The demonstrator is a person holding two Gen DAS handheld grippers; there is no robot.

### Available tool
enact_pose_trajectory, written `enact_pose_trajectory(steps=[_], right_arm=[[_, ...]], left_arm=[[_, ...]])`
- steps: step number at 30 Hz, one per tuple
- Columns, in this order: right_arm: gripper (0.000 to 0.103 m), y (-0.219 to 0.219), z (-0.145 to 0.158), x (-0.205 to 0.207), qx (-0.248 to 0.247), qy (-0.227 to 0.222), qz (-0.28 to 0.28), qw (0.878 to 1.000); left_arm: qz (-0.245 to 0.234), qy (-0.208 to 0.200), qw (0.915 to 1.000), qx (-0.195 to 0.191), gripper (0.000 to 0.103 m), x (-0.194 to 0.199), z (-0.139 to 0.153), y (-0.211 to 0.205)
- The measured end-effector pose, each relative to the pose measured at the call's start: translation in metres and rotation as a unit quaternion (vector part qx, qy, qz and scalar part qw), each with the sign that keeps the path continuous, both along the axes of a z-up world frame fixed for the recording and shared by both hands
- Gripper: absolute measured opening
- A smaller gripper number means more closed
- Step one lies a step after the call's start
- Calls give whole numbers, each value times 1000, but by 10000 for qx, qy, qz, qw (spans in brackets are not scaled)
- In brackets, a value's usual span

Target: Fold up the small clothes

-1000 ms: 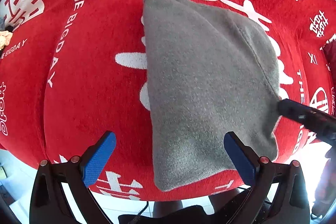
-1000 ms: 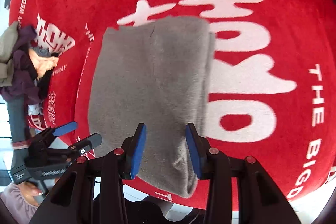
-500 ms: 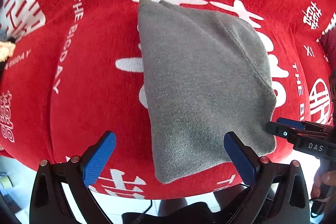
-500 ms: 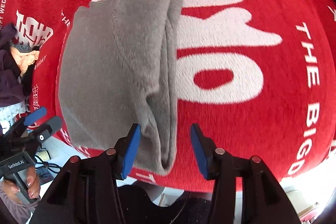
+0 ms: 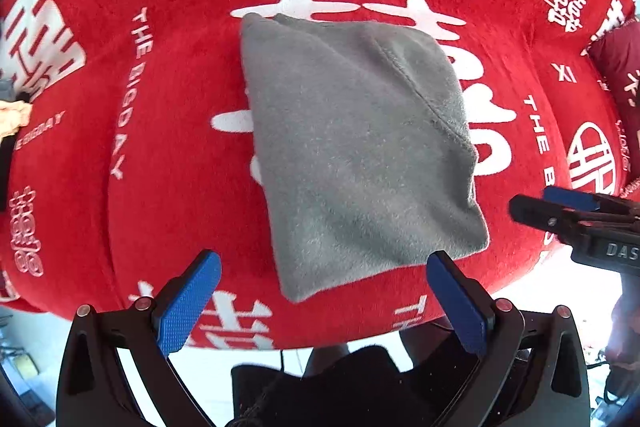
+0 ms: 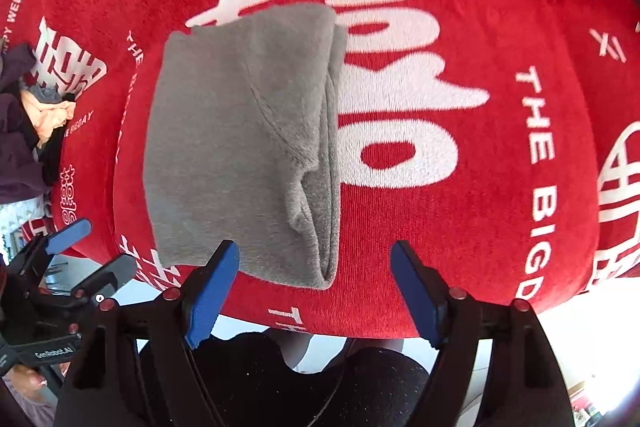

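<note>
The grey fleece garment (image 5: 360, 155) is lying folded on the red counter (image 5: 168, 155). It is likely handling as light, soft and limp; the layered edge (image 6: 326, 211) looks best for gripping. The right tongs (image 6: 314, 287) have just been opening, nothing between the pads. The left tongs (image 5: 320, 301) are standing wide apart, holding nothing.

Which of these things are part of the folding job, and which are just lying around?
Part of the job:
- folded grey garment
- left claw, open
- right claw, jaws just opened, nothing gripped

Lying about:
- heap of other clothes
- red printed cover underneath
</note>
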State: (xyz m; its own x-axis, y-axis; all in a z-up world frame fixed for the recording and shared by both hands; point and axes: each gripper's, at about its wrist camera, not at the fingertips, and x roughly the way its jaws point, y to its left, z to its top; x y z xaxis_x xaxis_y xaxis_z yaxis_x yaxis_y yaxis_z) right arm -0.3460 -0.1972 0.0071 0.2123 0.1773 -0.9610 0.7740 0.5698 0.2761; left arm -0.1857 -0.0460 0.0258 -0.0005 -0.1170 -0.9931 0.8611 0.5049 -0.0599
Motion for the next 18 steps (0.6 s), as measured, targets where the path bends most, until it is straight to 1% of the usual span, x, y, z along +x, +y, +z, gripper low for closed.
enact_pose_trajectory(steps=[3,4,5,8,11,14,18], right_arm=[[86,3,21,3,-380,12,116,9992],[93,5,29,4,-499,-29,139,9987],[103,7,35,5,-560,-73,146,9983],[103,11,48,8,-562,-152,111,9982],[103,16,58,14,-563,-32,152,9983],[103,21,67,17,-536,102,191,9983],[103,24,76,19,-513,316,141,9981]], left_arm=[[117,38,9998,132,103,0,9,3],[117,29,9998,149,103,0,12,5],[99,-72,9997,195,103,-1,17,6],[56,-355,9989,289,103,-1,28,7],[121,-544,9977,375,103,4,39,10],[235,-573,9973,407,103,10,48,13],[436,-502,9966,479,103,17,55,18]])
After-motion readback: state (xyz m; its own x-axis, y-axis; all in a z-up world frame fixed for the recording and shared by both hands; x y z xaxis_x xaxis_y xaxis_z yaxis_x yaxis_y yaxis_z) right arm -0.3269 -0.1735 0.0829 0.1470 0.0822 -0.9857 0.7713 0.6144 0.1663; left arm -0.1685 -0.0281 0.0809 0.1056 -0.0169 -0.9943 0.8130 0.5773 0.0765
